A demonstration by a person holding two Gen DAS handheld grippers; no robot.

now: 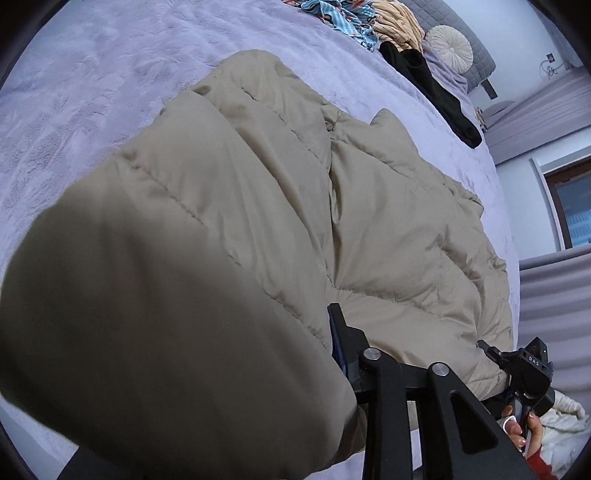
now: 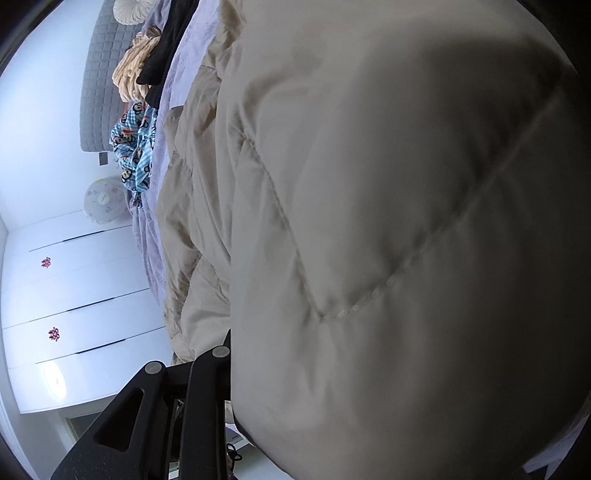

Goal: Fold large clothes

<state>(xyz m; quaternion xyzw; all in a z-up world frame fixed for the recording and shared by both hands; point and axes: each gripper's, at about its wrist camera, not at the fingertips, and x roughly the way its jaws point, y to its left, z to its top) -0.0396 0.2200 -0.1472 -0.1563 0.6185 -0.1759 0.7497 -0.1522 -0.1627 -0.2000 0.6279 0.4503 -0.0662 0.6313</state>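
A wide bed (image 1: 92, 92) with a lilac plush cover fills the room's middle, and a beige quilted coat (image 1: 388, 221) lies spread across it. One puffy fold of that coat is lifted close in front of both cameras, hiding most of each tool. The left gripper (image 1: 341, 339) shows one dark finger pressed against the raised fold; whether its jaws clamp the cloth I cannot tell. In the left view the right gripper (image 1: 491, 350) sits at the coat's near edge, held by a hand (image 1: 524, 432); its grip is also unclear. Toward the grey headboard (image 2: 99, 85) lie a black garment (image 1: 443, 96), a tan blanket (image 1: 399, 22), a blue cartoon-print cloth (image 2: 135, 147) and a round cushion (image 1: 448, 46).
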